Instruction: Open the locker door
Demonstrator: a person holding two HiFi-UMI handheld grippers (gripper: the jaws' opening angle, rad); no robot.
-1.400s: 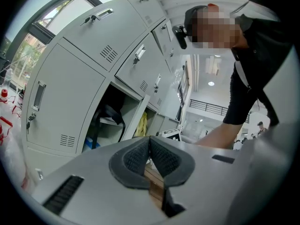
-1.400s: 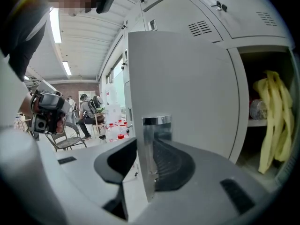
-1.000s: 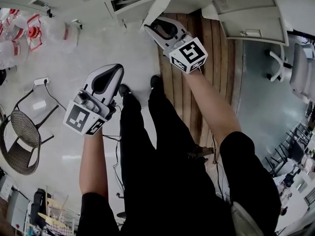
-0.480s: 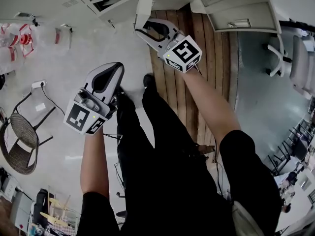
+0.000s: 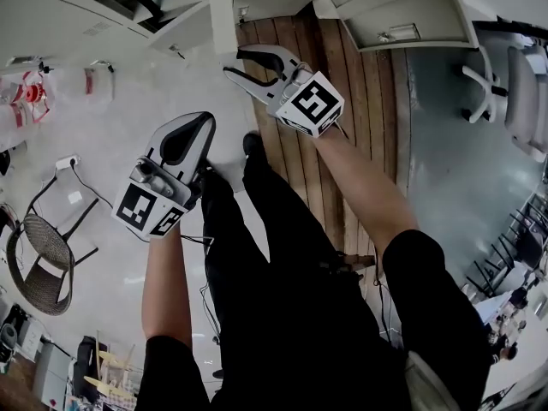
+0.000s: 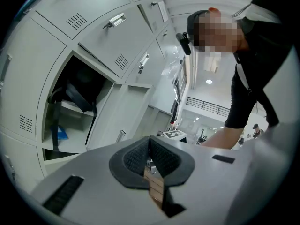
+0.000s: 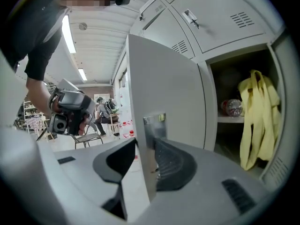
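Note:
The grey locker door (image 7: 164,88) stands swung out, edge-on in the head view (image 5: 220,11). My right gripper (image 7: 145,158) has the door's free edge between its jaws, just below the metal latch plate (image 7: 154,123). Its jaws have just been opening: the right pad lies by the door face and the left pad stands off it. From the head view, the right gripper (image 5: 235,61) sits at the door's lower end. My left gripper (image 5: 205,116) is shut on nothing, held level off to the left, its pads together (image 6: 150,149).
The opened locker holds a yellow cloth (image 7: 255,116) and a bottle (image 7: 232,108). Another open locker (image 6: 77,93) with a dark bag is to the left. The person's legs (image 5: 282,255), a wicker chair (image 5: 43,251), a power strip (image 5: 68,163) and an office chair (image 5: 514,84) are around.
The door has swung further out, its edge shifting left in the head view, and my right gripper has moved left and back along with it. The left gripper keeps shut.

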